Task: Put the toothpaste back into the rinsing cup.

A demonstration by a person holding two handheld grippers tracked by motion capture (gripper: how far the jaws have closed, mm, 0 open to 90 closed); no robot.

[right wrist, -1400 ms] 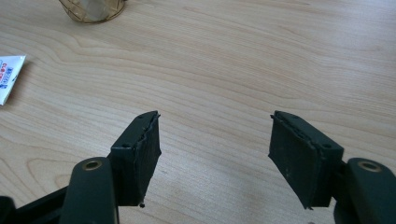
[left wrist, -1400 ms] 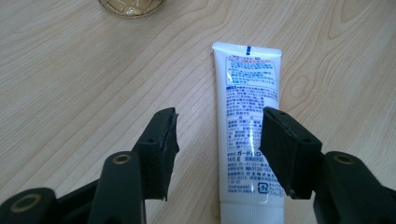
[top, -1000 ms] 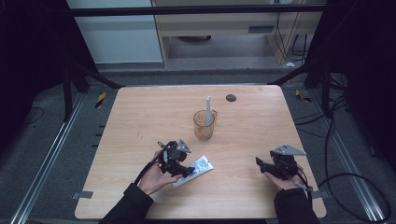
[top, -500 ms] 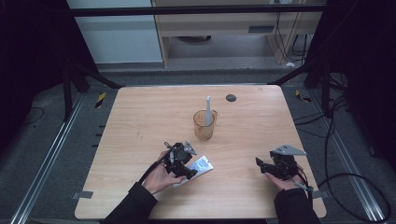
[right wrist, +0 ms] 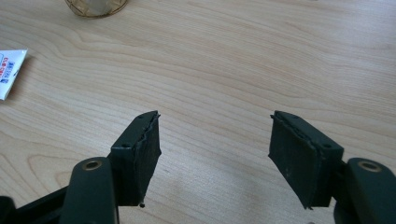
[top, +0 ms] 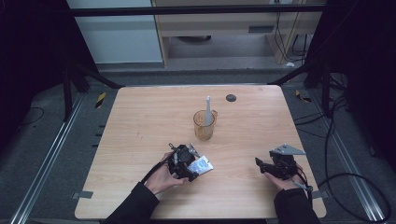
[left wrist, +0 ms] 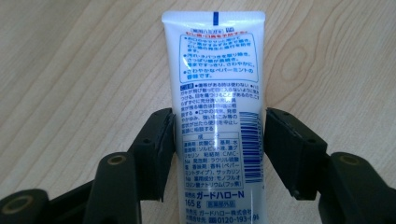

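I'm holding my left gripper (left wrist: 218,135) over the white toothpaste tube (left wrist: 215,112), which is lying flat on the wooden table (top: 140,121) with its printed back side facing up. My jaws are sitting on either side of the tube's lower half; the left pad looks like it's touching the tube's edge and the right pad is just beside the other edge, so I'm straddling it closely, but I can't tell if I'm actually squeezing it. The crimped flat end of the tube is pointing away from me, and the cap end is out of frame below. In the high view the left gripper (top: 183,162) is sitting near the front of the table, a bit left of centre, with the tube (top: 201,165) sticking out to its right. My right gripper (right wrist: 215,140) is hovering over bare wood with its jaws spread wide and nothing between them; in the high view it (top: 279,164) is at the front right, well apart from the tube. A corner of the tube (right wrist: 10,70) is showing at the left edge of the right gripper view. An amber transparent cup (top: 204,125) is standing upright near the table's middle, behind the tube, with a white pointed item (top: 208,109) standing in it. A small dark round thing (top: 230,98) is lying near the far edge.
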